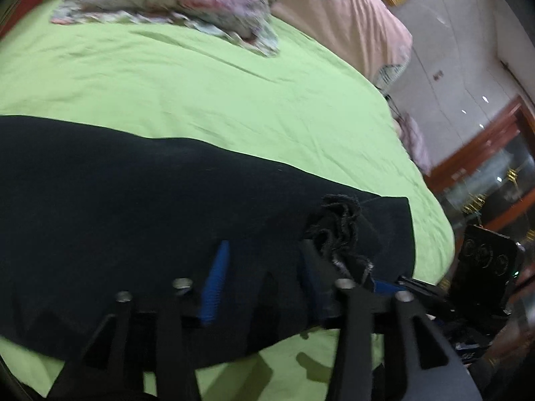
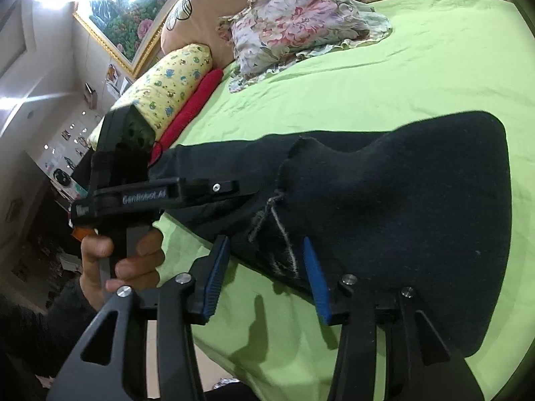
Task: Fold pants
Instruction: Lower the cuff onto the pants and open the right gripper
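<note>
My right gripper (image 2: 264, 277) hangs spread over the near edge of the black pants (image 2: 384, 200), lying flat on the green bedsheet (image 2: 367, 77). My left gripper (image 1: 264, 274) also gapes. Soft, limp, light cloth: I'd pinch the frayed hem (image 2: 277, 224).

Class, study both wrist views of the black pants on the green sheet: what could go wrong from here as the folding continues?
1. Loose grey threads lie between the open fingers of the right tool; closing there may snag them rather than grip the black pants.
2. Bunched fabric beside the left tool could get folded in as a lump.
3. Both tools crowd one end, so they might collide.
</note>
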Available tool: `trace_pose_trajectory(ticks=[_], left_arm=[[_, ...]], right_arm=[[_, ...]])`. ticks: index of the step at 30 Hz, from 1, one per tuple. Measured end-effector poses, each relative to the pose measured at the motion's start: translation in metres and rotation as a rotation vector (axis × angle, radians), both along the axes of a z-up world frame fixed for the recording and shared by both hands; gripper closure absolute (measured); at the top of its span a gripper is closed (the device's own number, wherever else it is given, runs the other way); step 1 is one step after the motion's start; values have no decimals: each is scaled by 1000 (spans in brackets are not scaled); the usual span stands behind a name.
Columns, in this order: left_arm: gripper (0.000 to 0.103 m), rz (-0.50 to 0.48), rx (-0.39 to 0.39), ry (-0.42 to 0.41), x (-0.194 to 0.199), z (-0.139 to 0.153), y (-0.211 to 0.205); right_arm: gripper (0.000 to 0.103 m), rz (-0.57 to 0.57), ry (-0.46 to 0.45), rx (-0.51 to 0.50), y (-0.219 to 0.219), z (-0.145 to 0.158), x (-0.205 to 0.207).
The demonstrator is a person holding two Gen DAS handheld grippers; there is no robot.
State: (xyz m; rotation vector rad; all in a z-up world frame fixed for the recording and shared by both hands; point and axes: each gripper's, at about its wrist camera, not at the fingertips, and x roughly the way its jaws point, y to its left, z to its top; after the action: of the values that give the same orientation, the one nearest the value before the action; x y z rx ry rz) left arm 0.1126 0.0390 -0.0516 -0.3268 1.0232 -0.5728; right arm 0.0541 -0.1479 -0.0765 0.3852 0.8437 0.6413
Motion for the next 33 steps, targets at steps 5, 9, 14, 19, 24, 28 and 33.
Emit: trace_pose_trajectory(ticks=[5,9,14,19,24,28,33], left_arm=[[43,70,38,-26,-20,3,22],[40,108,39,-11,-28,4,33],[39,159,19,-14,-37,10,48],[35,212,36,-34,-48,18,59],[30,323,31,-35,-65,20,79],[29,389,18,-11,-75,17,97],[28,528,38,18,-89,15,125]], right_arm=[[56,1,-34,41,0,15,-5],[56,-8,-50,45,0,23,-7],[55,-19,-51,59,-2,26,-11],[55,-24,-52,78,-3,29,-15],[48,-33,-55,77,-3,33,-19],[47,-23,-57,77,1,36,-20],[40,-13,-50,69,8,36,-17]])
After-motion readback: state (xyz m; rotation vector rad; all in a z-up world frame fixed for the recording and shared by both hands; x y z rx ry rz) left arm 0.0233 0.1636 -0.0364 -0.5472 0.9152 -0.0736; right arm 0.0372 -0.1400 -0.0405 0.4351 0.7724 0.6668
